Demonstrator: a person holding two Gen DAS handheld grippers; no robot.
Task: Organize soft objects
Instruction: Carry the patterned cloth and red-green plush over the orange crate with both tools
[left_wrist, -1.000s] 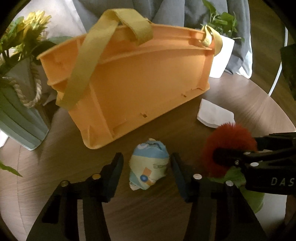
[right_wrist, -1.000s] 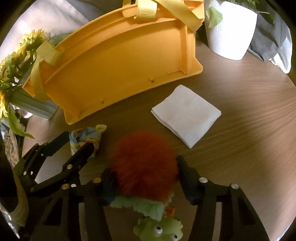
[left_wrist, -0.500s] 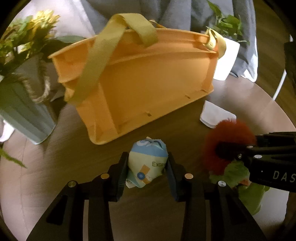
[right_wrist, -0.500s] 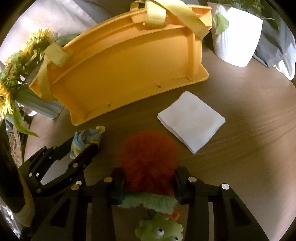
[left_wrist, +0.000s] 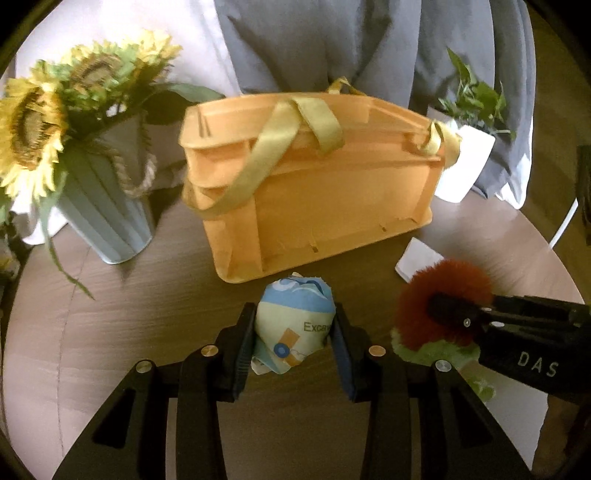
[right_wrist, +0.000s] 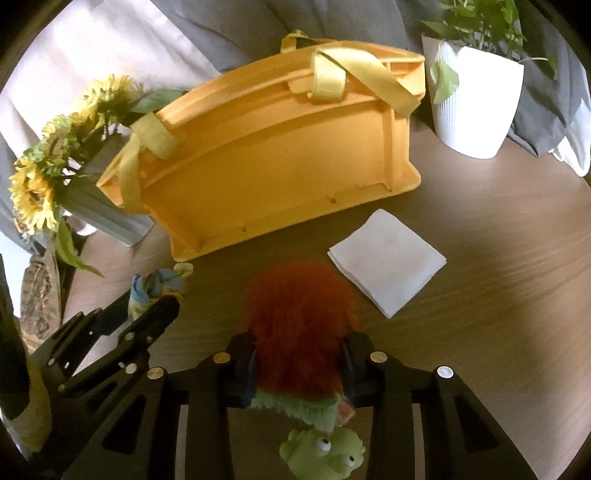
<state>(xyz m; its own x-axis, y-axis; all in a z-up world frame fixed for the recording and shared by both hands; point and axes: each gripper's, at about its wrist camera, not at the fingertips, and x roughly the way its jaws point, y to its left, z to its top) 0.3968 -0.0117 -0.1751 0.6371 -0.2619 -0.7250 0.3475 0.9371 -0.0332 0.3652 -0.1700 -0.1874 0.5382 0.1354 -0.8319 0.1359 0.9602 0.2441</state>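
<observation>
My left gripper (left_wrist: 293, 341) is shut on a blue and cream printed soft bundle (left_wrist: 295, 328) and holds it above the brown table, in front of the orange basket (left_wrist: 332, 206). My right gripper (right_wrist: 299, 365) is shut on the red fur of a green plush toy (right_wrist: 299, 325); its green head (right_wrist: 325, 448) hangs below the fingers. The toy also shows at the right of the left wrist view (left_wrist: 443, 306). The basket (right_wrist: 277, 177) has yellow straps and stands behind both grippers. The left gripper and bundle (right_wrist: 155, 288) show at the left of the right wrist view.
A folded white napkin (right_wrist: 386, 260) lies on the round wooden table (right_wrist: 498, 295) right of the basket. A white plant pot (right_wrist: 476, 107) stands at the back right. A grey vase of sunflowers (left_wrist: 107, 206) stands at the left. Grey and white cloth lies behind.
Both grippers closed, the left on the printed bundle and the right on the red and green plush toy, and both lifted up and back from the basket.
</observation>
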